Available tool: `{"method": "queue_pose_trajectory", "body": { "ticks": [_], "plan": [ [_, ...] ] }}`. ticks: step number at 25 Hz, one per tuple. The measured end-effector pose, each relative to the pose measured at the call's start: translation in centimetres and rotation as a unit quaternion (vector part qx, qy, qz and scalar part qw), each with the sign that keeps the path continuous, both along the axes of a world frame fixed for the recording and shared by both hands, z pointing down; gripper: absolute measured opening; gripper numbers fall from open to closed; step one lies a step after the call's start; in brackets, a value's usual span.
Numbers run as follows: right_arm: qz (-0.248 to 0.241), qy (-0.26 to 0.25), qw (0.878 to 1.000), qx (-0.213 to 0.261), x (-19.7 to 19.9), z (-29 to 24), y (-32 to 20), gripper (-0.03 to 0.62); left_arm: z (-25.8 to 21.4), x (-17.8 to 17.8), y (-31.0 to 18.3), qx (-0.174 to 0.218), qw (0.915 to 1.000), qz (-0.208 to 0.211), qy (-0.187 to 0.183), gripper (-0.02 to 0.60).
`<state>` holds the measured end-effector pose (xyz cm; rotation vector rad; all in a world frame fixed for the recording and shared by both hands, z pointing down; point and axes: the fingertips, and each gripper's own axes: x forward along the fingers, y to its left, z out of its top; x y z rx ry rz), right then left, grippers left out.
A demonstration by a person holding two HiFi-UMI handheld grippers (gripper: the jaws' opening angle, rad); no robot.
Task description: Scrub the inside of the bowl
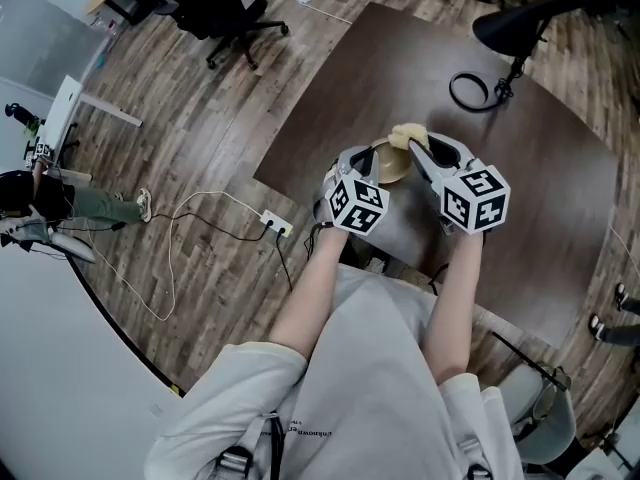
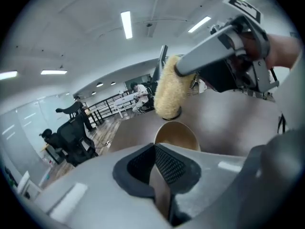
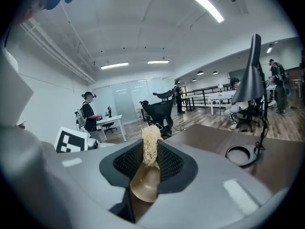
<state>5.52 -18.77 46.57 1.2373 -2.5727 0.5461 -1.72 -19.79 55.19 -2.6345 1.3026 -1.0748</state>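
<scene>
A tan bowl (image 1: 393,165) is held over the dark brown table (image 1: 540,218), tilted on its side. My left gripper (image 1: 375,160) is shut on its near rim; in the left gripper view the bowl (image 2: 176,136) opens just beyond the jaws. My right gripper (image 1: 420,150) is shut on a pale yellow fibrous scrubber (image 1: 407,136). The scrubber (image 2: 167,94) hangs just past the bowl's far rim; whether it touches the bowl I cannot tell. In the right gripper view the scrubber's fibres (image 3: 151,144) stick out from a tan base pinched between the jaws.
A black desk lamp with a ring base (image 1: 470,92) stands at the far side of the table. The table's left edge (image 1: 300,118) drops to a wooden floor with a power strip (image 1: 276,225), cables and an office chair (image 1: 225,8). A person (image 1: 60,203) is at far left.
</scene>
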Motion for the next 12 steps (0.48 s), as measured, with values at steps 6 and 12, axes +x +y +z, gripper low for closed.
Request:
{"method": "queue_pose_trajectory", "body": {
  "ticks": [6, 12],
  "plan": [
    [0.029, -0.016, 0.999, -0.002, -1.4, 1.2, -0.9, 0.109, -0.1, 3.0, 1.9, 0.036, 0.9946, 0.088, -0.042, 0.006],
    [-0.007, 0.015, 0.999, -0.034, -2.7, 3.4, -0.3, 0.110, -0.9, 3.0, 2.0, 0.056, 0.9922, 0.095, -0.058, 0.006]
  ]
}}
